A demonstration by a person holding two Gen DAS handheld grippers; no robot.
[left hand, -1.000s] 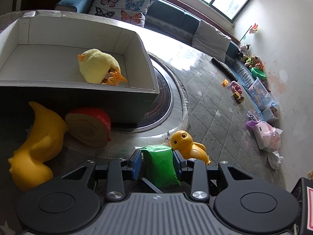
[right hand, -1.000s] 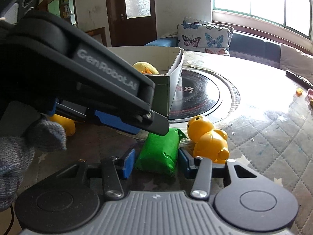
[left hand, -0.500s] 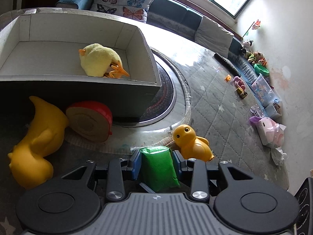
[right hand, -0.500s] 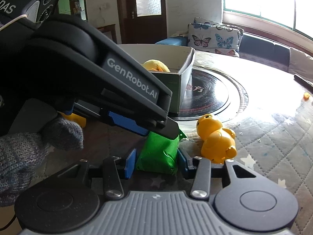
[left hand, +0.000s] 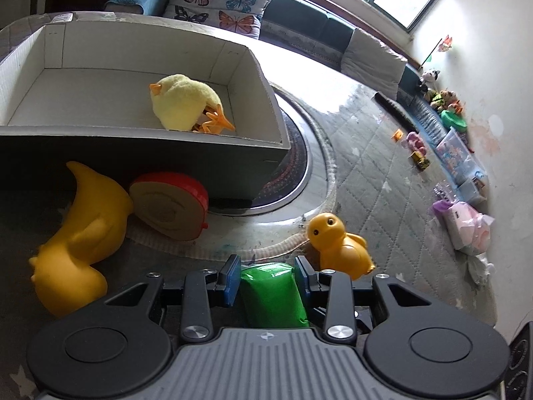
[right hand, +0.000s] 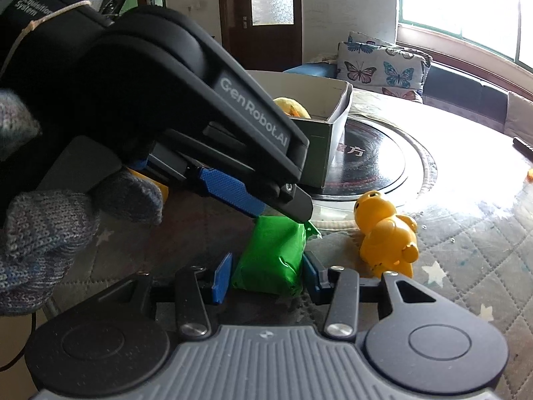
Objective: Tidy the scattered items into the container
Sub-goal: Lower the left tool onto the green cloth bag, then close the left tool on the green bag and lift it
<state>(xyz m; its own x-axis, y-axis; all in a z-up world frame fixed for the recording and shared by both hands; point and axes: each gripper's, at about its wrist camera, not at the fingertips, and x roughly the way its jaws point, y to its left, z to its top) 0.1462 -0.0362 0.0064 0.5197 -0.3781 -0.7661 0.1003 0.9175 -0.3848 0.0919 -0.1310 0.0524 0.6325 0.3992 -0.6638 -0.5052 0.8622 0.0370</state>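
The left gripper [left hand: 268, 278] has its 2 blue fingers [left hand: 230, 280] pressed against both sides of the green packet [left hand: 271, 295], so it is gripping it; the packet looks to sit low over the quilted bench [left hand: 383, 173], though whether it has cleared the surface cannot be told. In the right wrist view, the right gripper [right hand: 266, 275] frames the same packet, with a gap showing at its left finger and the other side hard to read, so whether it grips cannot be told. The open box [left hand: 260, 66], with 1 plush chick [left hand: 185, 101] inside, lies at 11 o'clock from the left gripper. To do the lift well, raise the packet straight up until it clears the near wall, then carry it toward 11 o'clock and let go over bare floor of the box. The small yellow duck [left hand: 339, 245] sits just beside the packet at 1 o'clock, so avoid swinging that way. The big yellow duck [left hand: 73, 240] and red-rimmed toy [left hand: 168, 208] wait at 10 o'clock.
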